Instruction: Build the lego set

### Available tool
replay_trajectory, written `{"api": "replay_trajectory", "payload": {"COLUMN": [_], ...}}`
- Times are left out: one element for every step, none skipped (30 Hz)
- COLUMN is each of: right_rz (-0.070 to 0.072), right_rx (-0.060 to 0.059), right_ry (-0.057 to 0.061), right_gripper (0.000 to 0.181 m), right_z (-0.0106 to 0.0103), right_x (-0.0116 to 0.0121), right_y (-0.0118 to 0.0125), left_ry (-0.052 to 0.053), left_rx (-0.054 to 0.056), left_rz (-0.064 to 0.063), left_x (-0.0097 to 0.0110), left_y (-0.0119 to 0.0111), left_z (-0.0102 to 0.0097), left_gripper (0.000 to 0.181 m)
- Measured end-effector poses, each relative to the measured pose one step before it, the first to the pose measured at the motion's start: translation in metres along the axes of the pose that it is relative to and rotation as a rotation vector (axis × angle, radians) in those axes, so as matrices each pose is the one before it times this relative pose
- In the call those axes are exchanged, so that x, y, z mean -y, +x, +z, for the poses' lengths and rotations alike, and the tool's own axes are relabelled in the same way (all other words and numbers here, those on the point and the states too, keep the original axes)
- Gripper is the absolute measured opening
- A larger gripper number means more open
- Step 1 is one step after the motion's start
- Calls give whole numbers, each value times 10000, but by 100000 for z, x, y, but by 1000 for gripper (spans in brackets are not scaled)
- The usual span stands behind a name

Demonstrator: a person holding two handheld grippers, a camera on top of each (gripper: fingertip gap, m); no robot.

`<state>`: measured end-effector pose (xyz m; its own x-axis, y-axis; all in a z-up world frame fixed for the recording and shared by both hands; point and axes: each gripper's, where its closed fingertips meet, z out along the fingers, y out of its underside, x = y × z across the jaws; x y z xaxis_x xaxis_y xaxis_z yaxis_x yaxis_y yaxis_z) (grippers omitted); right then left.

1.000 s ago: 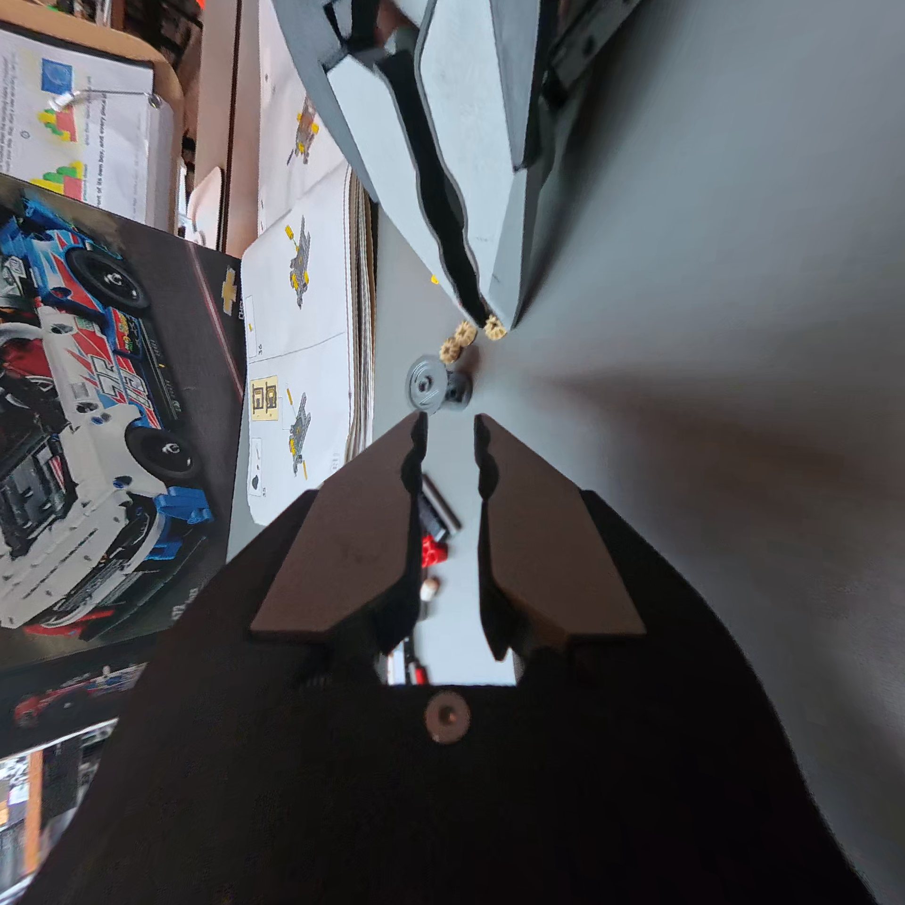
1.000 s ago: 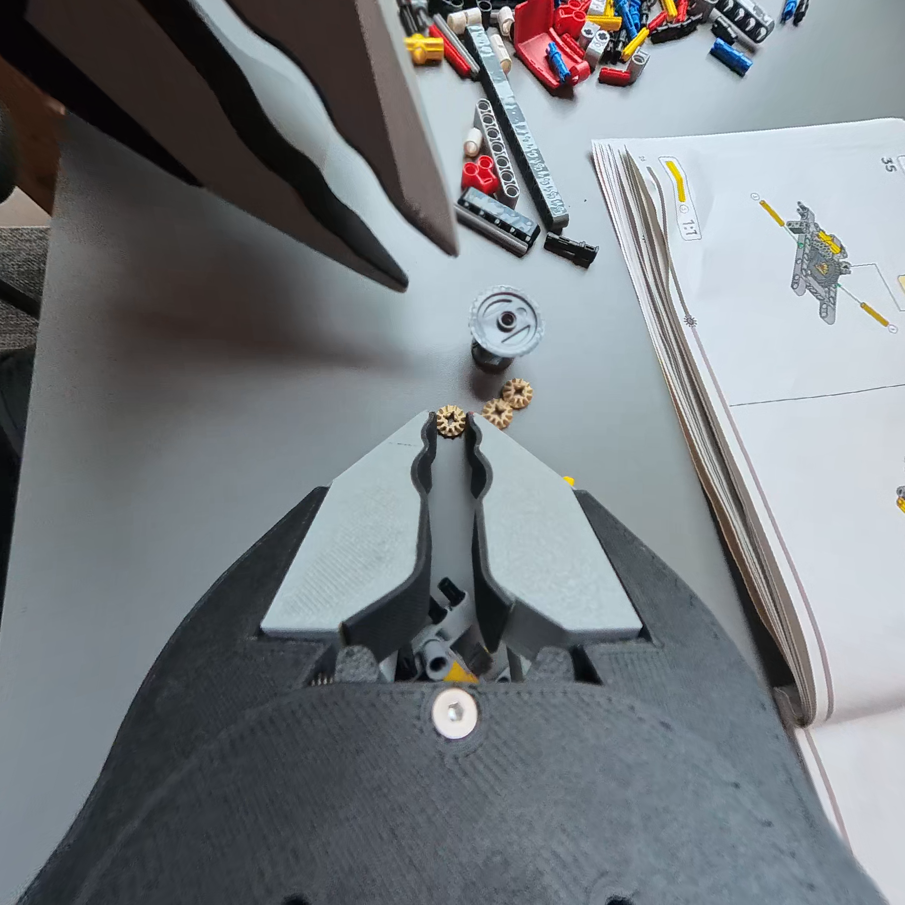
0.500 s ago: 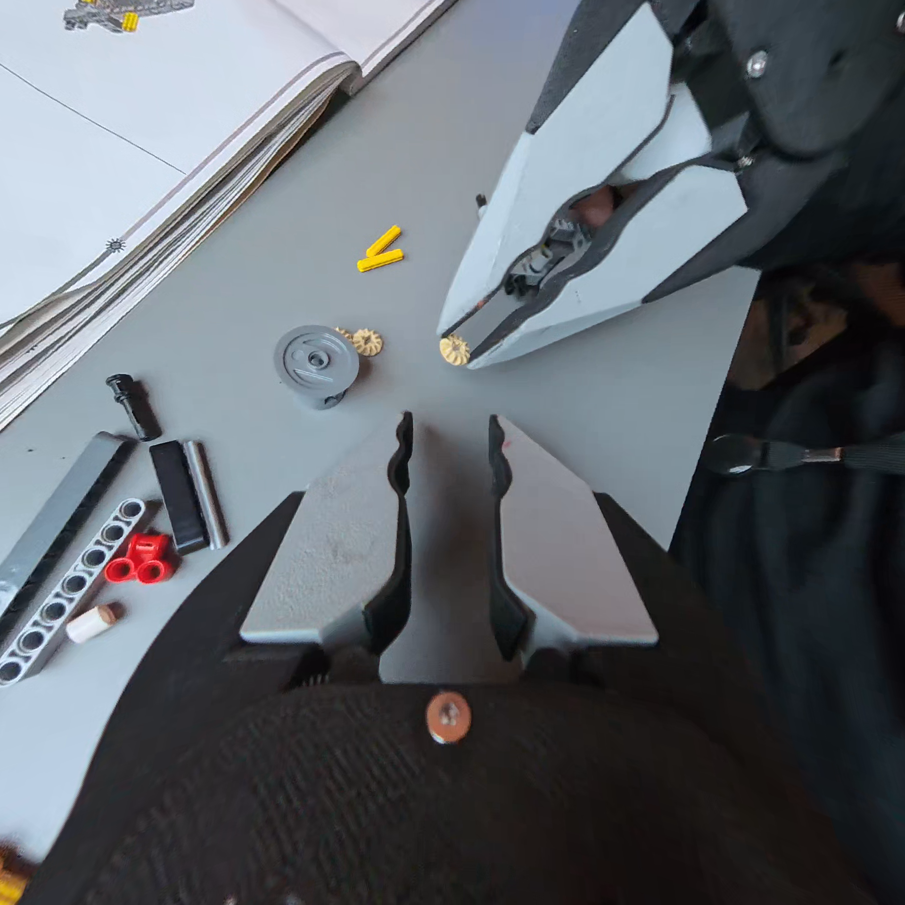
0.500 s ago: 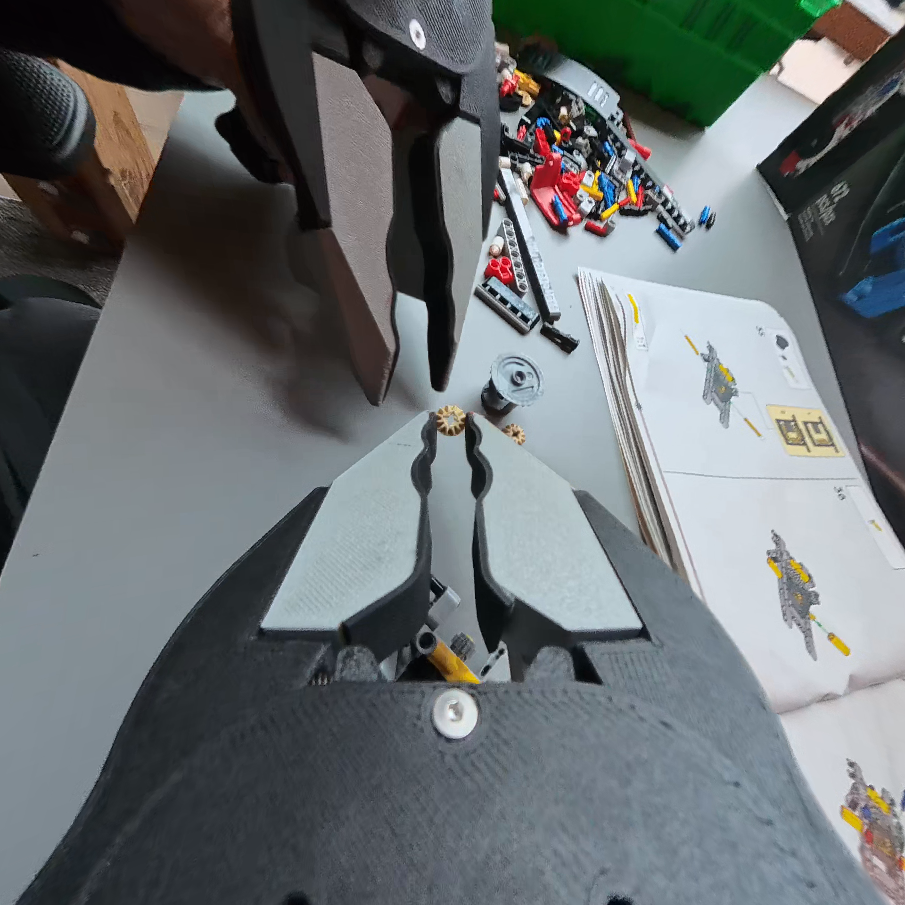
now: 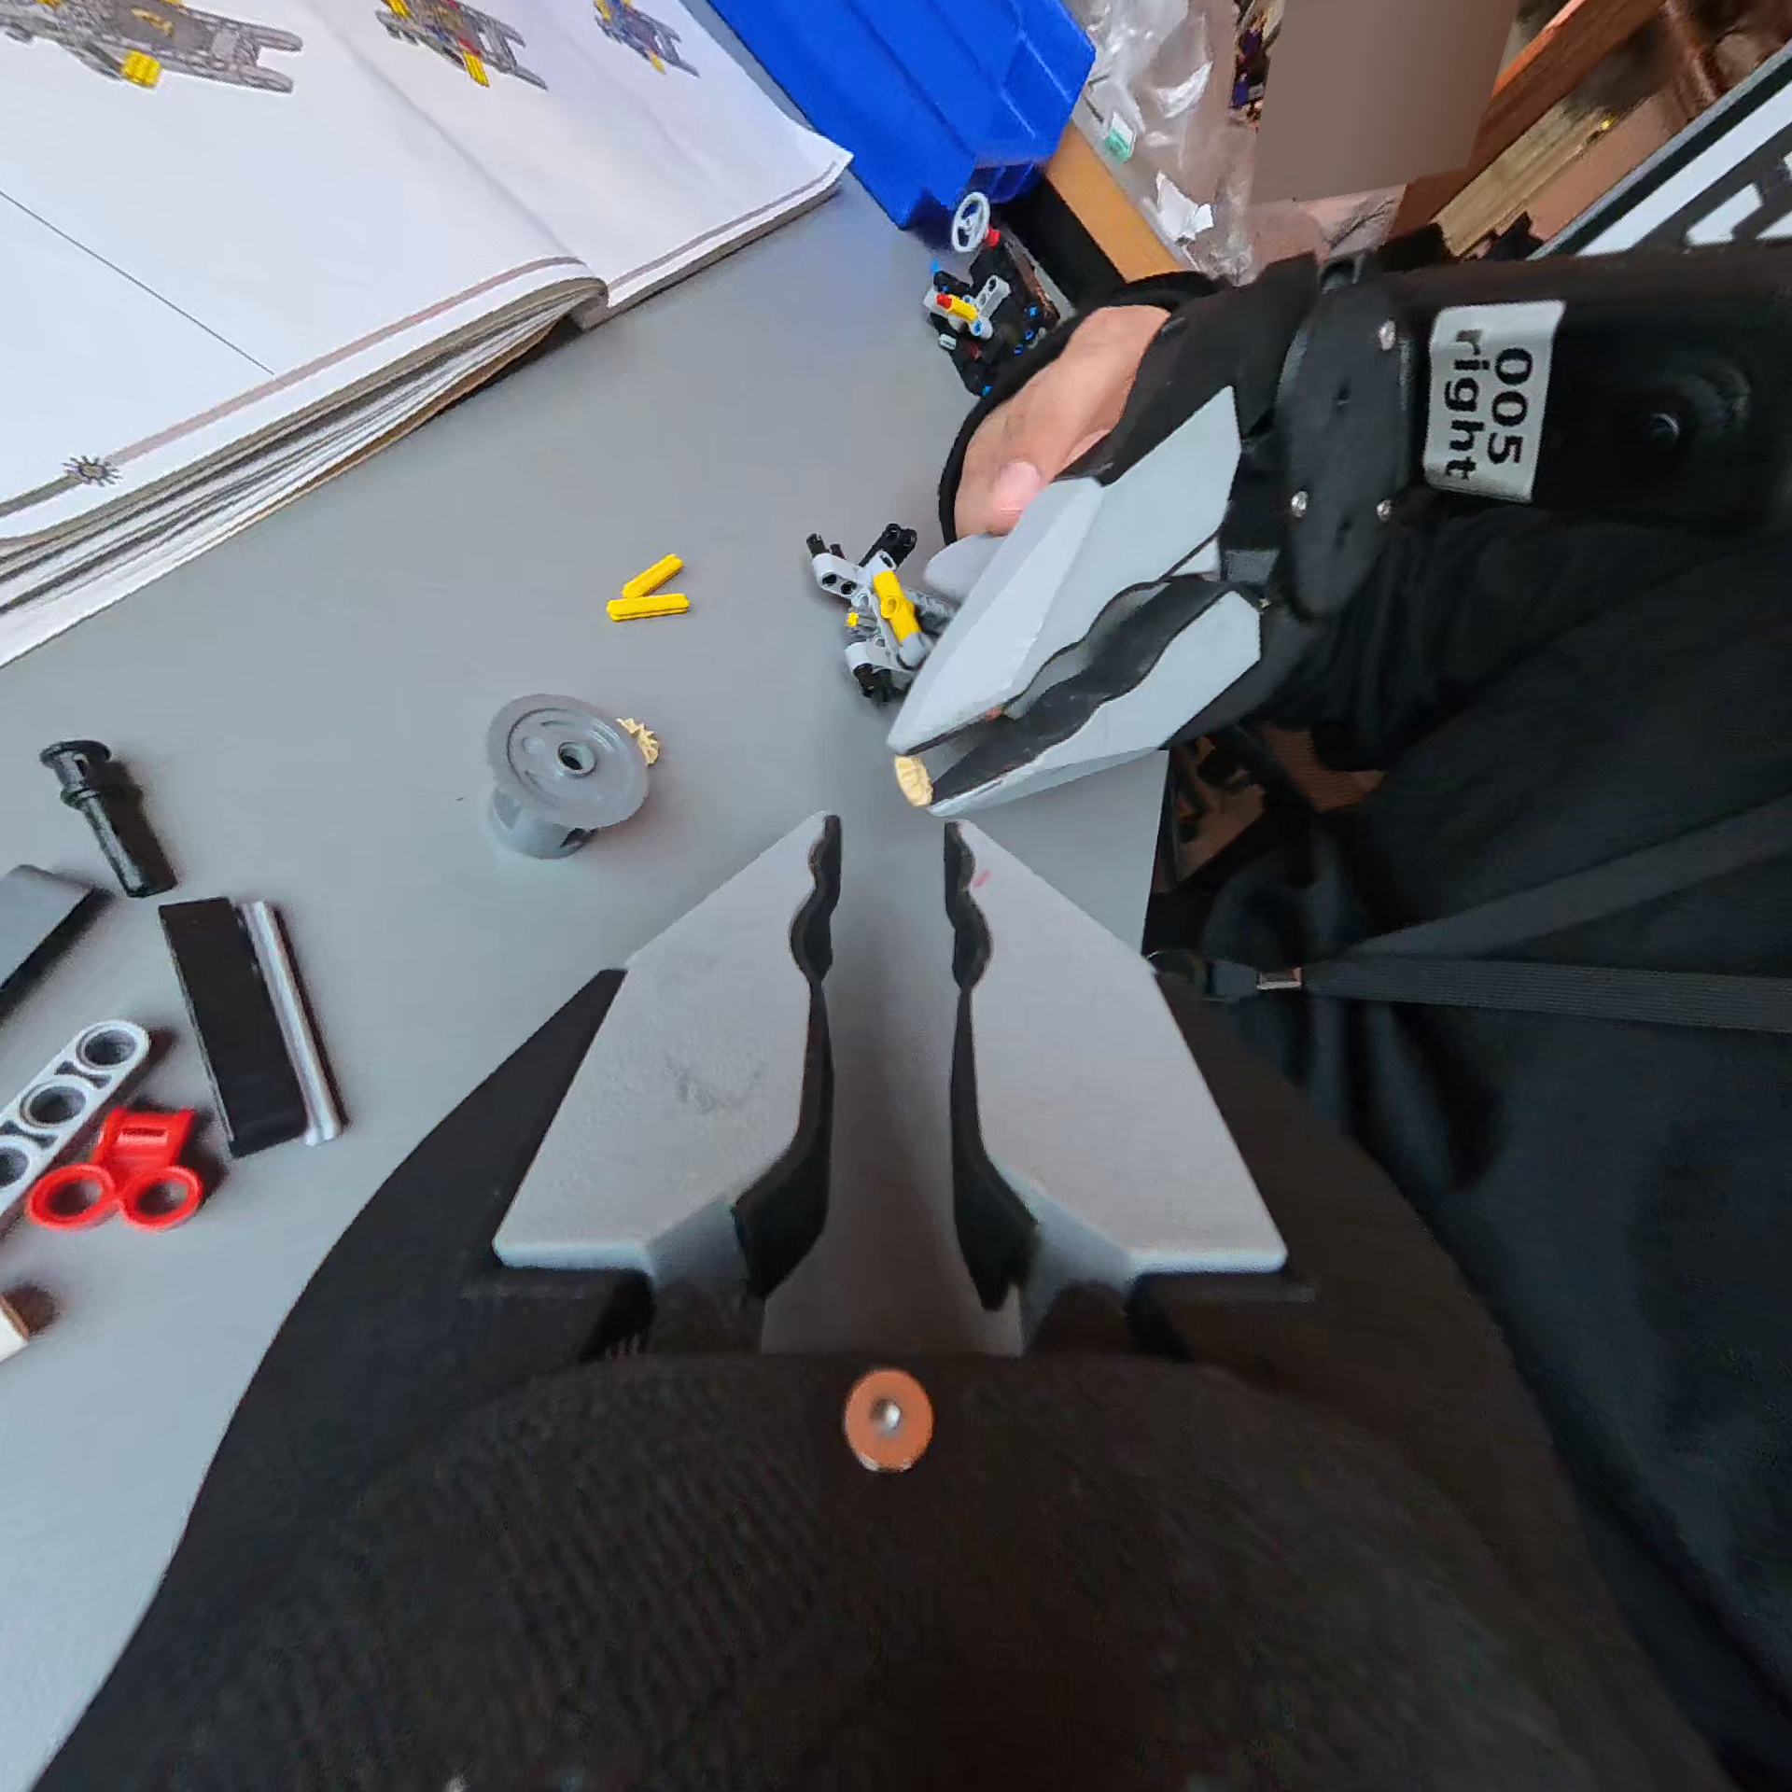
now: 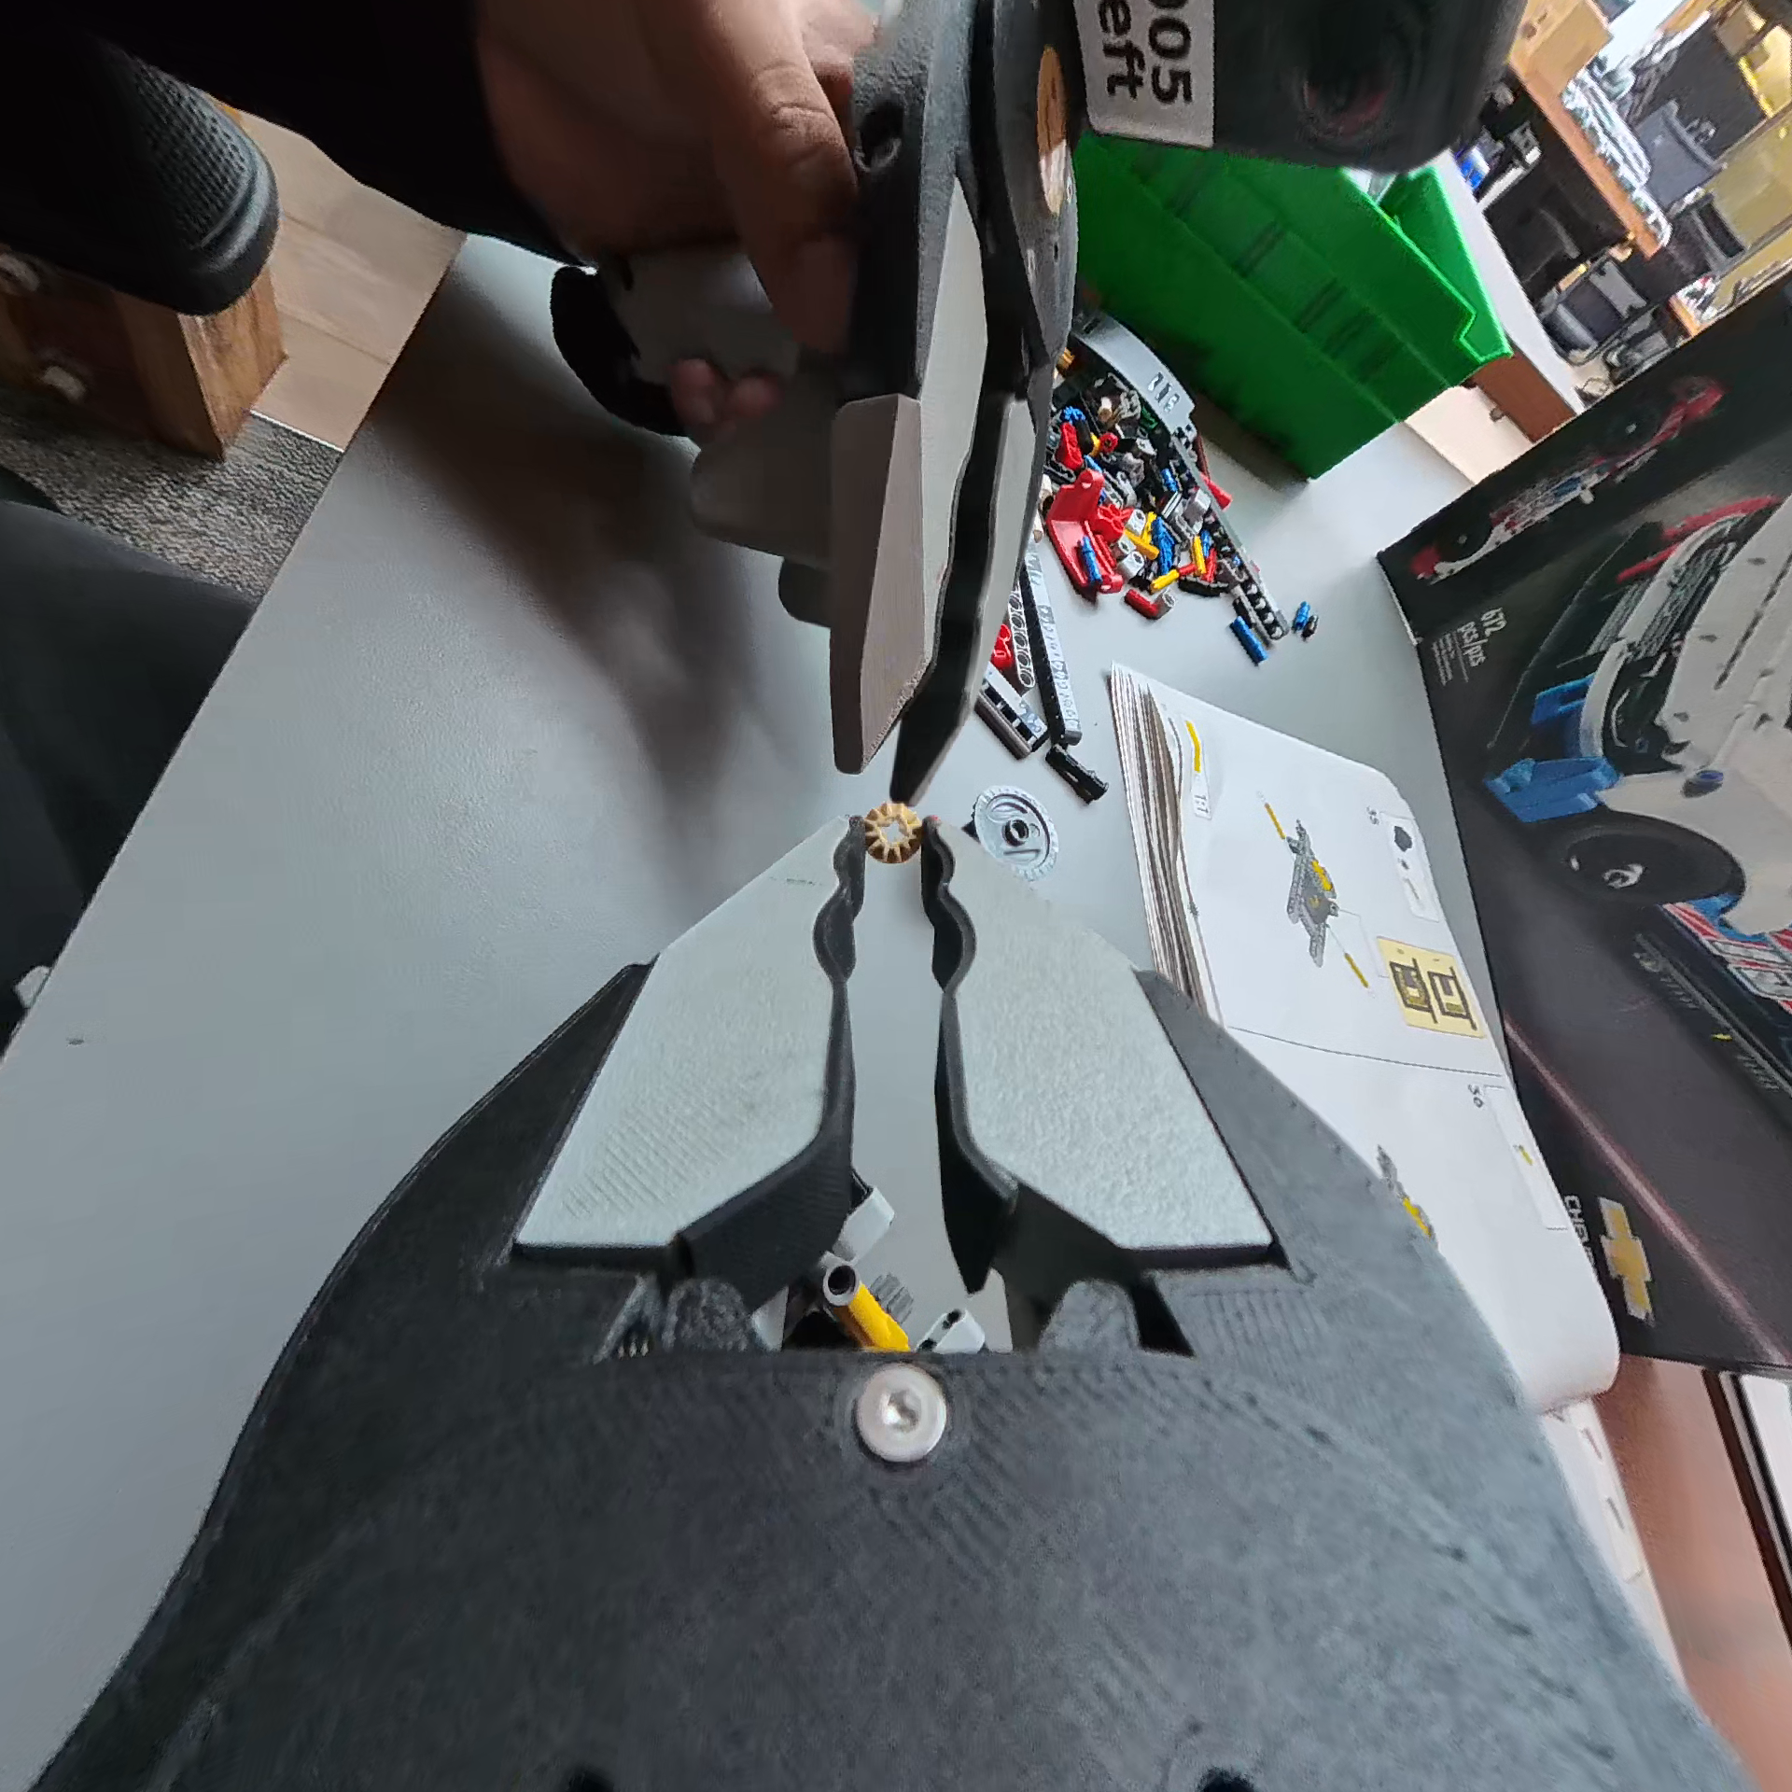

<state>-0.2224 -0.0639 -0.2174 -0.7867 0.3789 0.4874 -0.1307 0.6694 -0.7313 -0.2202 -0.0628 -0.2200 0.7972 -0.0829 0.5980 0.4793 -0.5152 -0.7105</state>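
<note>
My right gripper [image 6: 892, 834] is shut on a small tan gear [image 6: 892, 832], pinched at its fingertips above the grey table [image 6: 436, 776]. In the left wrist view the same gear [image 5: 912, 781] shows at the right gripper's tip [image 5: 916, 776]. My left gripper [image 5: 887, 844] is open and empty, its tips just below that gear. In the right wrist view the left gripper [image 6: 882, 766] points down right above the gear. A grey wheel hub [image 5: 567, 761] stands on the table with another tan gear [image 5: 640, 742] behind it. A small grey and yellow assembly [image 5: 878, 621] lies under the right gripper.
An open instruction booklet [image 5: 291, 242] lies at the left, with two yellow axles [image 5: 650, 596] beside it. A black pin [image 5: 102, 815], a black and grey piece [image 5: 247, 1018] and a red connector [image 5: 126, 1173] lie nearby. A pile of loose pieces [image 6: 1144, 524], a green bin [image 6: 1261, 291] and the set's box [image 6: 1648, 776] are farther off. Left and right tips are no more than a few centimetres apart. The grey wheel hub [image 5: 567, 761] sits 5 centimetres or so from the ends of my left fingers. My right wrist view [image 6: 1023, 821] looks at it from another angle.
My right gripper has lifted the tan gear off the table. My left gripper has swung round and come close, tips facing the gear. It stays open.
</note>
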Motion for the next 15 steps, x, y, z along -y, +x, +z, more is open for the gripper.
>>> {"api": "replay_trajectory", "payload": {"right_rz": [-58, -74, -92, -91, -95, -109, -116, -107, -95, -79, -69, -78, -81, -67, -63], "right_rx": [-16, -36, -35, -30, -43, -40, -48, -68, -36, -24, -52, -62, -44, -55, -52], "right_ry": [8, 1, 27, 44, 36, 15, 9, 17, 27, 15, -16, -8, 12, -2, -14], "right_gripper": [8, 8, 8, 8, 8, 8, 8, 8, 8, 8, 8, 8, 8, 8, 8], "right_z": [-18, -29, -40, -46, -51, -34, -34, -40, -34, -13, -3, -12, -26, -25, -21], "right_x": [43, 51, 102, 129, 128, 90, 76, 91, 98, 75, 32, 39, 79, 42, 22], "right_y": [-28, -20, -35, -39, -30, -38, -27, 4, -36, -50, 10, 27, 4, 22, 31], "left_ry": [5, 20, 27, 36, 53, 66, 72, 82, 77, 61, 64, 54, 48, 34, 5], "left_rx": [-171, -191, -113, -100, -156, -202, -201, -218, -222, -232, -245, -147, -49, -1, 60], "left_rz": [-105, -130, -146, -126, -115, -112, -117, -135, -151, -156, -137, -104, -49, -21, -19], "left_x": [-14, 15, 27, 31, 56, 80, 81, 114, 114, 94, 80, 56, 44, 24, -2], "left_y": [151, 196, 62, 37, 130, 215, 214, 215, 194, 196, 219, 87, -16, -71, -125], "left_z": [22, 37, 36, 36, 25, 20, -9, -21, -50, -44, -56, -52, -51, -41, -40], "left_gripper": [19, 18, 18, 18, 18, 18, 17, 15, 13, 10, 7, 5, 3, 3, 3]}}
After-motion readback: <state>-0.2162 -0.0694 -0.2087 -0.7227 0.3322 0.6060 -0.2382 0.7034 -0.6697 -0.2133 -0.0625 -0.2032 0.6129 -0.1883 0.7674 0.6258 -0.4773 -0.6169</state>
